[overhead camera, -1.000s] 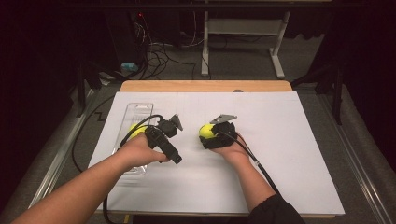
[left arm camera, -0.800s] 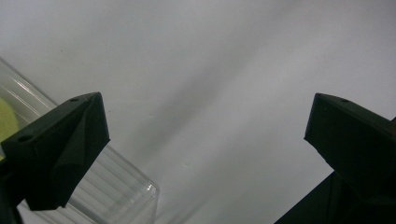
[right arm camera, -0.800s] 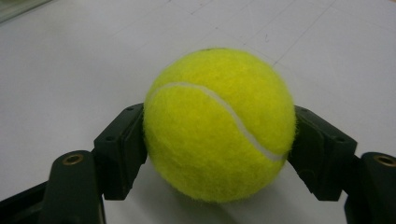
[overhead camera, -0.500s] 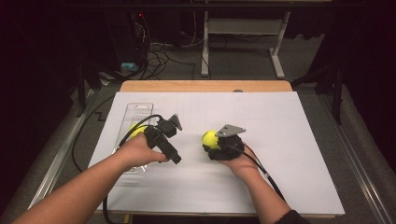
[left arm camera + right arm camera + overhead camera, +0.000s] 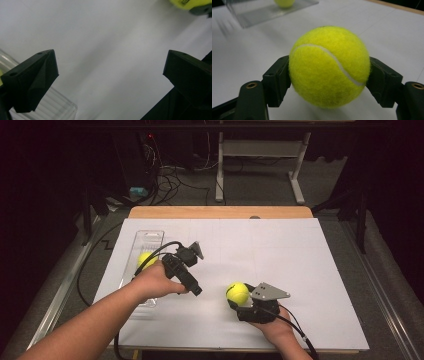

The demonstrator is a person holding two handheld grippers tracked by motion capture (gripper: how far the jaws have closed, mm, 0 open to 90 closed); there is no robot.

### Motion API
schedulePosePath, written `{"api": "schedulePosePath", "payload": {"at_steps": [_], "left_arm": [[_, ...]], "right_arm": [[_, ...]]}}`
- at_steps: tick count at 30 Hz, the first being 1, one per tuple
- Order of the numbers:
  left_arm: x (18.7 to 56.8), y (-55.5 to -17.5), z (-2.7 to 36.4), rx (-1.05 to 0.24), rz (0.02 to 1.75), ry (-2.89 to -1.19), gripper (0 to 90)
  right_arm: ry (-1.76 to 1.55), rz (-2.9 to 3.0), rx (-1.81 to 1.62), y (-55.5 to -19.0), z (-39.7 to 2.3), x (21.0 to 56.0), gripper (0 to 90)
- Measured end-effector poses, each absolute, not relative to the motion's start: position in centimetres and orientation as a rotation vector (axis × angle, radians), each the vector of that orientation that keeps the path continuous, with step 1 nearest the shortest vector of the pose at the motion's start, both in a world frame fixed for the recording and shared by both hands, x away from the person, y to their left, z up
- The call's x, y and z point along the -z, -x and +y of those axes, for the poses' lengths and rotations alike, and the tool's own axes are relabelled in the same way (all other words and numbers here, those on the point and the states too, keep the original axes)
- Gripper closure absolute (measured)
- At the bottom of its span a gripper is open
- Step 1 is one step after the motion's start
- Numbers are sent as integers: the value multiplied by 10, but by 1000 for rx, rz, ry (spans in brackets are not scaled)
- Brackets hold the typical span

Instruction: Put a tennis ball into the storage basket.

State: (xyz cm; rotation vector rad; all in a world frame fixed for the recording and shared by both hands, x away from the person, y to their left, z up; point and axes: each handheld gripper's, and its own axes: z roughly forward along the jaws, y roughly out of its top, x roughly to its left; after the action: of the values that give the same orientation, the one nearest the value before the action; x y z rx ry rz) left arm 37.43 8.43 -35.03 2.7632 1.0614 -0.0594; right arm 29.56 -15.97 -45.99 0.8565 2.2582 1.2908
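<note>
high view: two tennis balls, one point(image 5: 237, 292) gripped, one point(image 5: 145, 259) in tray point(image 5: 149, 238).

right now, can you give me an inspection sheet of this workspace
surface: white sheet over a wooden table, bare at the right
job's things: tennis ball in the right gripper; second tennis ball in the clear tray at left
clutter: nothing seen
grippers: right gripper shut on the ball, fingers pressing its sides; left gripper open, nothing between
cables: black cable loops from the left gripper; loose cables on the floor
surroundings: dark room, metal frame legs behind
</note>
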Motion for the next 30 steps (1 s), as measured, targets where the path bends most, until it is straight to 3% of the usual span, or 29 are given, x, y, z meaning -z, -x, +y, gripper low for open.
{"api": "schedulePosePath", "payload": {"at_steps": [17,22,28,30], "left_arm": [[347,-361,17,158,884,-2794,26],[358,-361,8,231,862,-2803,92],[367,-359,2,301,831,-2808,256],[368,-358,2,299,834,-2808,264]], "right_arm": [[-773,2262,-1403,-283,-139,454,274],[-734,2244,-1429,-279,-134,452,273],[-730,2235,-1435,-278,-134,450,273],[-737,2241,-1440,-278,-134,451,271]]}}
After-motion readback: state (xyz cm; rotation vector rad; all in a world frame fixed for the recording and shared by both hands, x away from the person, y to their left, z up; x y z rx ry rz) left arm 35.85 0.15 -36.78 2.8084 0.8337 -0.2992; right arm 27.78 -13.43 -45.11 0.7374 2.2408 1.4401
